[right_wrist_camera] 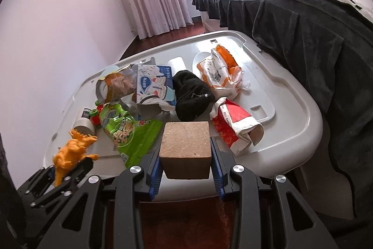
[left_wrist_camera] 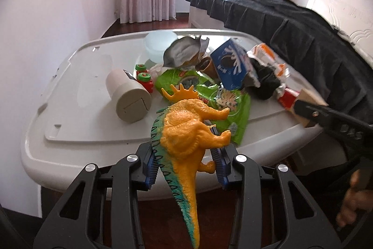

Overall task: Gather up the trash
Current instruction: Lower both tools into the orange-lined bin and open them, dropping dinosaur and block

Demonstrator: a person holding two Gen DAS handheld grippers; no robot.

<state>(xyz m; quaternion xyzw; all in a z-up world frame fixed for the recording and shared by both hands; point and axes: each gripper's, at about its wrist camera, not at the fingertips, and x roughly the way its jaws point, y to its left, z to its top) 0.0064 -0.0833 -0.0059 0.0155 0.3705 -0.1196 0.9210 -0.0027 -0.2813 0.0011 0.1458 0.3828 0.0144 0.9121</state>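
Item: trash, unsorted, heaped mid-top on the white bin lid (right_wrist_camera: pixel 291 95). Comprises green snack wrapper (right_wrist_camera: pixel 127 132), blue-and-white carton (right_wrist_camera: pixel 155 86), torn foil pouch (right_wrist_camera: pixel 116 85), orange-and-white wrapper (right_wrist_camera: pixel 221 71), red-and-white wrapper (right_wrist_camera: pixel 235 127). All five lie untouched.

Mixed in (not trash, by the look of them): black sock (right_wrist_camera: pixel 192 97), beige cylinder (left_wrist_camera: pixel 129 96), red-and-green toy car (left_wrist_camera: pixel 144 79), pale bowl (left_wrist_camera: pixel 160 44).

Left gripper (left_wrist_camera: pixel 186 148): clamped on the orange dinosaur (left_wrist_camera: pixel 186 130) about its belly, tail hanging toward the camera, held at the near lid edge.

Right gripper (right_wrist_camera: pixel 185 158): narrowed onto the brown block (right_wrist_camera: pixel 185 146), pads against both side faces, at the near rim; whether the block rests on the lid cannot be told.

Step in hand, as judged: keepables being cleared aside; no wrapper collected yet. Next move calls for setting toy and block down off the heap, then freeing a gripper for the green wrapper, nearest.

Edges and room: near rim drops to dark floor; the dark bedcover (right_wrist_camera: pixel 303 27) crowds the lid's right side. Open lid on the left, beyond the cylinder. No trash receptacle in view.
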